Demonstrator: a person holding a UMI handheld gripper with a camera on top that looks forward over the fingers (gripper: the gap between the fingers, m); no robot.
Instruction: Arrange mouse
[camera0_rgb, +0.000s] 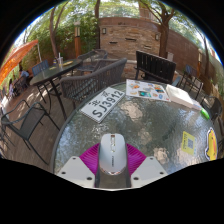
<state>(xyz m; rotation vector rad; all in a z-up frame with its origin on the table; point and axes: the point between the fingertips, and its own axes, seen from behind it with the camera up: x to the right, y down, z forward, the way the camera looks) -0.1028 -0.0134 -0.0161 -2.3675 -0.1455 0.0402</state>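
A white-grey computer mouse (112, 156) is held between my gripper's (112, 168) two fingers, its nose pointing away from me. The magenta pads (93, 155) press on both of its sides, so the gripper is shut on it. The mouse hovers over or rests on a round glass table (150, 125); I cannot tell which. Its rear end is hidden between the finger bases.
A sheet with black lettering (103, 103) lies on the table ahead to the left, a colourful paper (147, 90) further back, and a yellow-green item (213, 143) at the right rim. Black metal chairs (95, 80) surround the table on a patio.
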